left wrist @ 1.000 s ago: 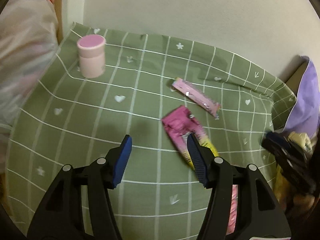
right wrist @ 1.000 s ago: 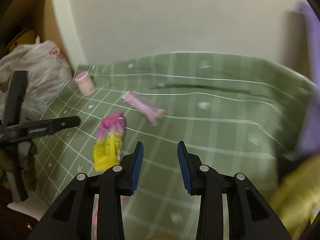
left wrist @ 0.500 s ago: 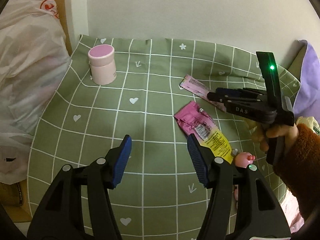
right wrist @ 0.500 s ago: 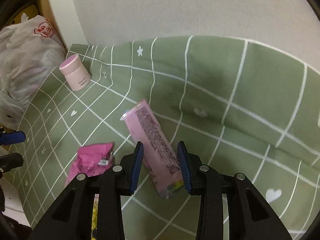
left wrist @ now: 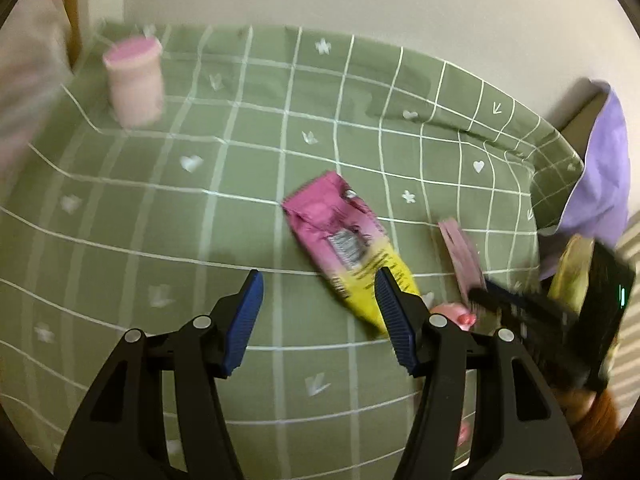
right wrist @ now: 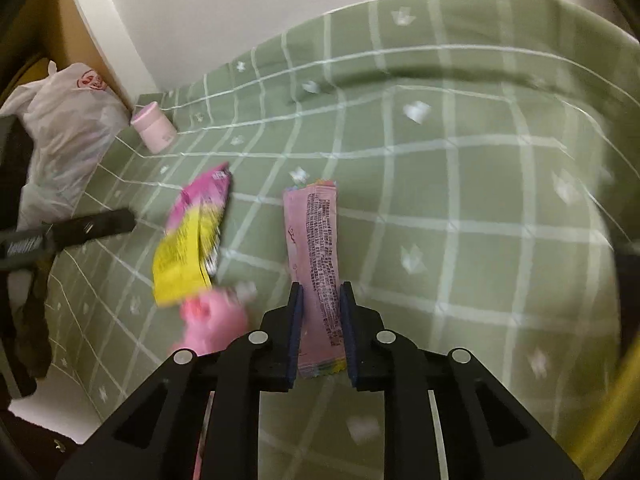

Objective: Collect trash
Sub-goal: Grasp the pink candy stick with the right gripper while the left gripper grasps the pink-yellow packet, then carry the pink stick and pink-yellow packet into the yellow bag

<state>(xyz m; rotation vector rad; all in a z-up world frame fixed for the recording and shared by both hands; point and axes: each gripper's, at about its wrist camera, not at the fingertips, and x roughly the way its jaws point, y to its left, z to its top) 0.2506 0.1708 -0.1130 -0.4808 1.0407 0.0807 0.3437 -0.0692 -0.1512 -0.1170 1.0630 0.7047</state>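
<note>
A long pale pink wrapper (right wrist: pixel 316 240) sticks out forward between the pads of my right gripper (right wrist: pixel 322 320). The jaws are closing and the pads press on its two long edges. In the left wrist view the same wrapper (left wrist: pixel 460 252) hangs from the right gripper (left wrist: pixel 500 300) at the right. A pink and yellow packet (left wrist: pixel 340 232) lies flat on the green checked cloth (left wrist: pixel 160 220). My left gripper (left wrist: pixel 320 312) hovers open just in front of it with nothing between its fingers. Its right finger covers the packet's yellow end.
A pink lidded jar (left wrist: pixel 136 80) stands at the far left corner by the wall. A white plastic bag (right wrist: pixel 64 128) sits off the table's left side. A small pink object (right wrist: pixel 212 320) lies near the packet's yellow end. Purple fabric (left wrist: pixel 600 168) hangs at the right.
My right gripper came down over the pale pink wrapper and narrowed its jaws onto it. The wrapper left its place behind the packet and moved right. My left gripper shifted slightly, still open.
</note>
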